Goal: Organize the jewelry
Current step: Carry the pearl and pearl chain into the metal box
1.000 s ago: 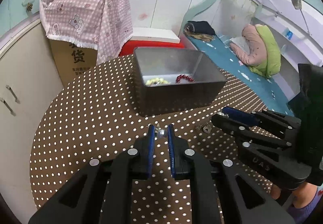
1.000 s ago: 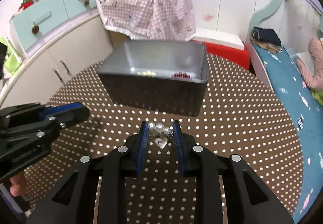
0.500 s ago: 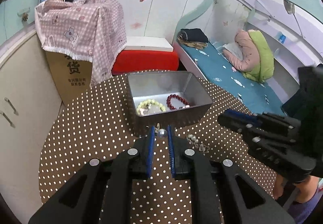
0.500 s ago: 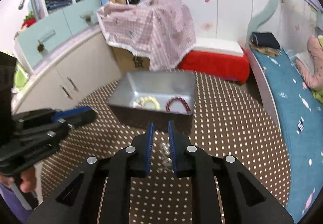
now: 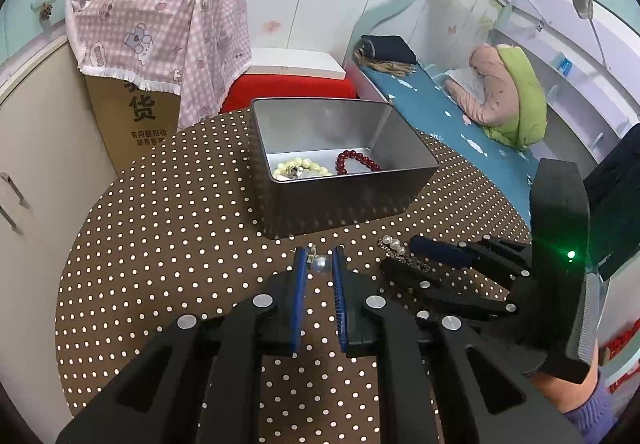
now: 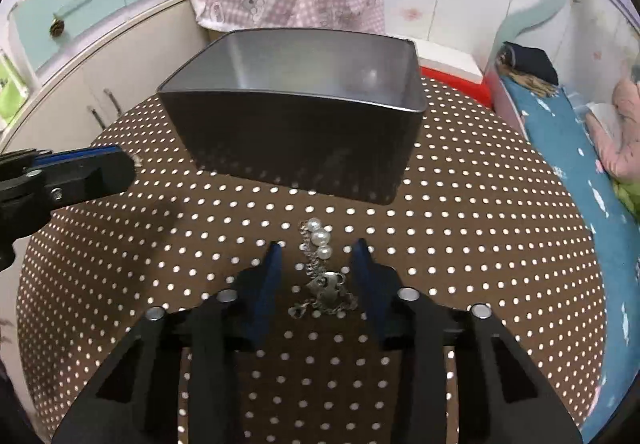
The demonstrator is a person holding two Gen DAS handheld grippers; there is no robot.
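Polka-dot desk (image 6: pixel 480 244): right tool (image 6: pixel 318 256) back down, spread, closing around pearl bracelet (image 6: pixel 320 240), untouched; left tool (image 5: pixel 318 264) pinching small bead (image 5: pixel 320 264); tin (image 5: pixel 340 204) next.

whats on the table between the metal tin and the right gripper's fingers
Only bare dotted tablecloth lies between the metal tin and the pearl chain, which sits between the open fingers of the right gripper. The right wrist view shows this.
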